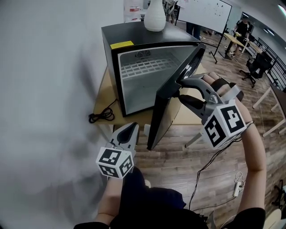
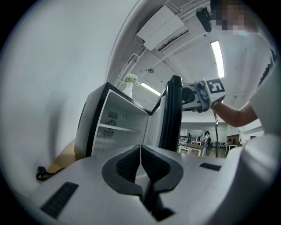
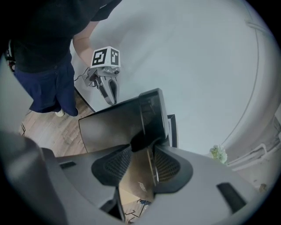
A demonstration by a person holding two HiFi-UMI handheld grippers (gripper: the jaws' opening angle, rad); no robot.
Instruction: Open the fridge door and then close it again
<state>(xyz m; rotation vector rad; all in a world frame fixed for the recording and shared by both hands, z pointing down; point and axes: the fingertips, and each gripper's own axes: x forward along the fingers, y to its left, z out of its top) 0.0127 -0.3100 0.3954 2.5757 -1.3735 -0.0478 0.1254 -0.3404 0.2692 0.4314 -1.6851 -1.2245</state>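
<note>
A black mini fridge [image 1: 134, 33] stands on a low wooden table [image 1: 103, 96]; its white inside with a wire shelf shows. The fridge door [image 1: 163, 116] stands about half open, swung toward me. My right gripper [image 1: 181, 88] is closed across the door's free edge near its top, one finger on the inner side and one on the dark outer face. In the right gripper view the door edge [image 3: 151, 118] runs in between the pads of the right gripper [image 3: 140, 162]. My left gripper [image 1: 129, 129] hangs low, left of the door, shut and empty; its closed jaws [image 2: 140, 151] face the open fridge [image 2: 94, 123].
A white vase [image 1: 155, 15] sits on the fridge top. A black power cable [image 1: 102, 115] lies coiled on the table by the white wall. Desks, chairs and a whiteboard [image 1: 208, 13] stand farther back on the wooden floor, with a white cord [image 1: 237, 188] near my feet.
</note>
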